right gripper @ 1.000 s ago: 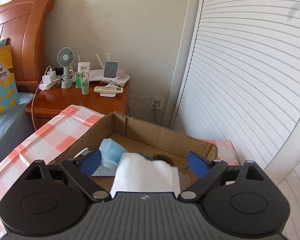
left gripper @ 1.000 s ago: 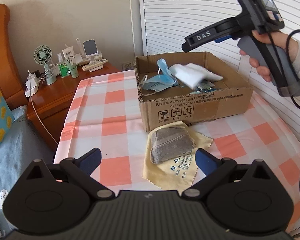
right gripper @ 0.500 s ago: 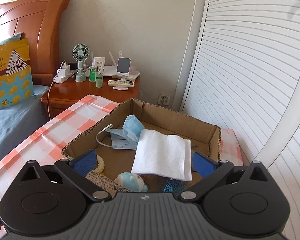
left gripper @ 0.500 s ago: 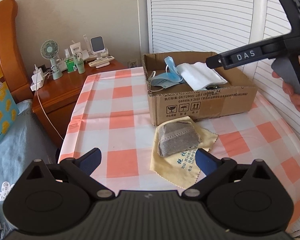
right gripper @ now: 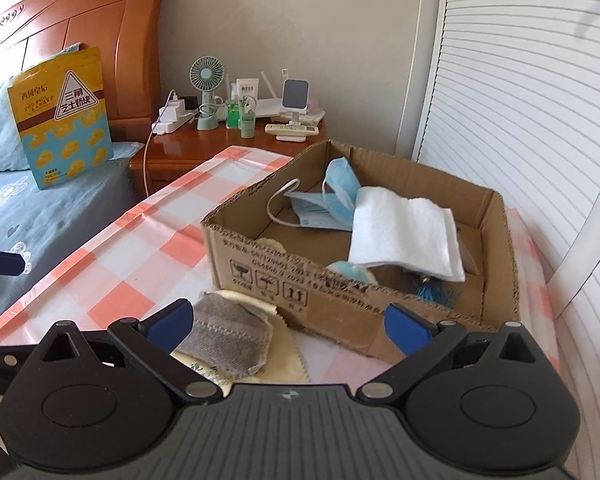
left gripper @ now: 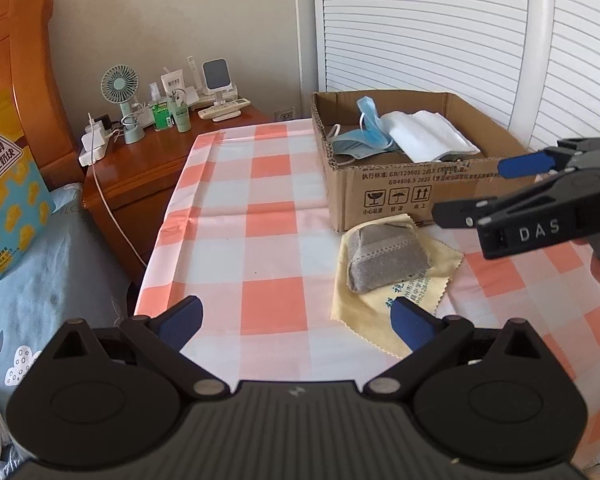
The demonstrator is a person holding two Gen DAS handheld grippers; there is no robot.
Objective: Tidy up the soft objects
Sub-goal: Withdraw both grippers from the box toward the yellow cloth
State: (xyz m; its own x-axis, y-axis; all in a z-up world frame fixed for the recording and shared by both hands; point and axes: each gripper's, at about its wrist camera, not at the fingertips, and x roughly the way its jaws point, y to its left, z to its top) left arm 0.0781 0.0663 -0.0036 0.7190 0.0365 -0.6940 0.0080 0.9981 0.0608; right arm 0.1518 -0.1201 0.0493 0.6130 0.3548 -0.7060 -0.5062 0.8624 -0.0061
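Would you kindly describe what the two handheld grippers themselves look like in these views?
Both are matte black plastic. The left gripper and right gripper each have two blue ribbed finger pads, round pivot housings, silver screws and a ridged centre plate. Seen from the left wrist view, the right gripper carries white "DAS" lettering and a grey handle.

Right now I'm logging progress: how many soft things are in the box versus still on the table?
In cardboard box: 2 visible clearly, blue face mask and white folded cloth; others are partly hidden.
On table: 2, grey pouch and yellow cloth.
Total: 4
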